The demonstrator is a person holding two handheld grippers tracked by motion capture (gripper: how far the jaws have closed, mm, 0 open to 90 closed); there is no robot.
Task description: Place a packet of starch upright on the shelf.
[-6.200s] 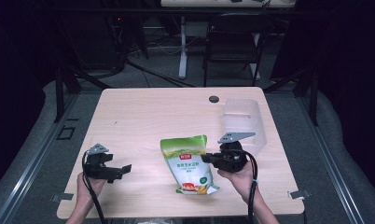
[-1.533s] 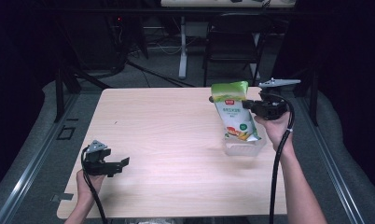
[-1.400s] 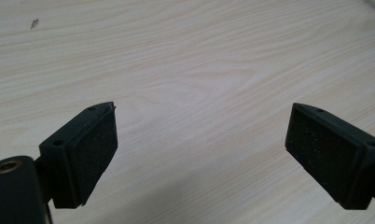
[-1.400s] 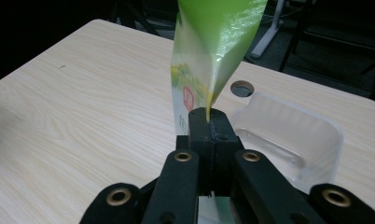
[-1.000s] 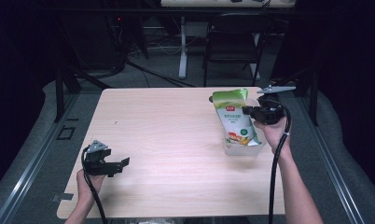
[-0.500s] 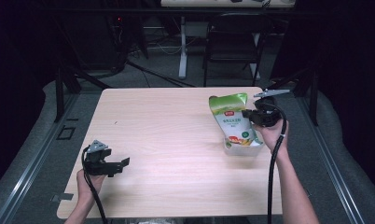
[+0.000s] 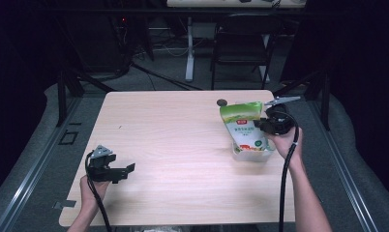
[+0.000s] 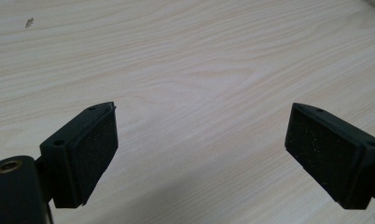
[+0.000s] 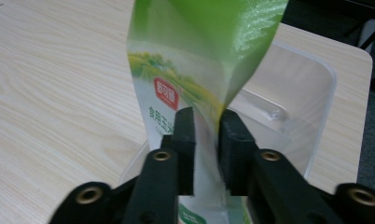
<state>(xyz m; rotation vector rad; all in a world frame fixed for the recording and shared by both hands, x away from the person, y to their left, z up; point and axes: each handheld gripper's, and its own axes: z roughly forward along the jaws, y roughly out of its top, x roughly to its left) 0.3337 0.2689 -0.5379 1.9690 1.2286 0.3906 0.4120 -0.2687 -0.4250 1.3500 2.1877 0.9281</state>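
Right claw (image 9: 205, 135) had just been easing apart around the green pouch (image 7: 245, 126) standing in the clear bin (image 7: 250, 155) at the table's (image 7: 183, 135) right edge, likely releasing; left claw (image 8: 202, 154) idled wide apart.

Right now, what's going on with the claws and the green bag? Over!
Right claw jaws just eased apart, bag edge between them. Bag upright in clear bin. Left claw open, empty over table. Nothing in the way.

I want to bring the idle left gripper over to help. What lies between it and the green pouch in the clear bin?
Only bare wooden table lies between the left gripper and the green pouch, as the high view shows.
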